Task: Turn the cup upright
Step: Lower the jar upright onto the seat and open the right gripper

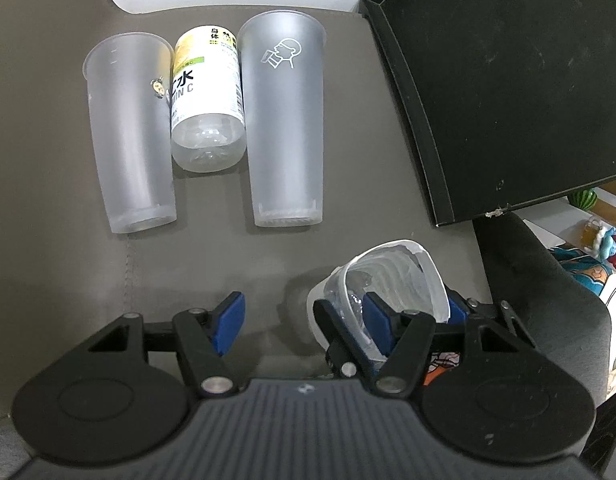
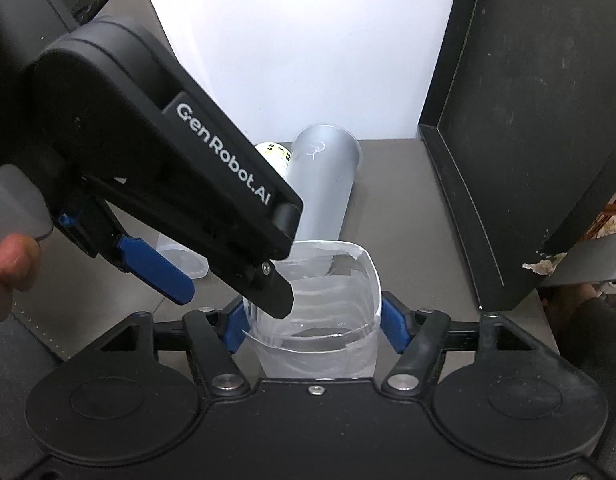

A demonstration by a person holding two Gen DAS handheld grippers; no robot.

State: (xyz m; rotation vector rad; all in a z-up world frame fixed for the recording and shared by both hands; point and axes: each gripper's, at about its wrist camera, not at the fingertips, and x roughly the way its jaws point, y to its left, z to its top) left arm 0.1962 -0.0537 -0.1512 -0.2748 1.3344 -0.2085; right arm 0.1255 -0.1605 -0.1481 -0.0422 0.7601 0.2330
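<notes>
A clear, crumpled plastic cup [image 2: 328,312] with a torn white rim stands mouth-up between the pads of my right gripper [image 2: 314,330], which is shut on its sides. In the left wrist view the same cup [image 1: 392,280] sits at lower right. My left gripper [image 1: 303,320] is open; its right finger [image 1: 378,320] dips inside the cup's mouth and its left finger [image 1: 227,320] stays outside. In the right wrist view the left gripper's body [image 2: 179,168] reaches in from the upper left.
Two frosted cups [image 1: 281,120] [image 1: 129,132] stand upside down on the grey mat [image 1: 47,160], with a vitamin drink bottle [image 1: 205,100] between them. A black tray [image 1: 508,80] leans at the right. A white wall is behind.
</notes>
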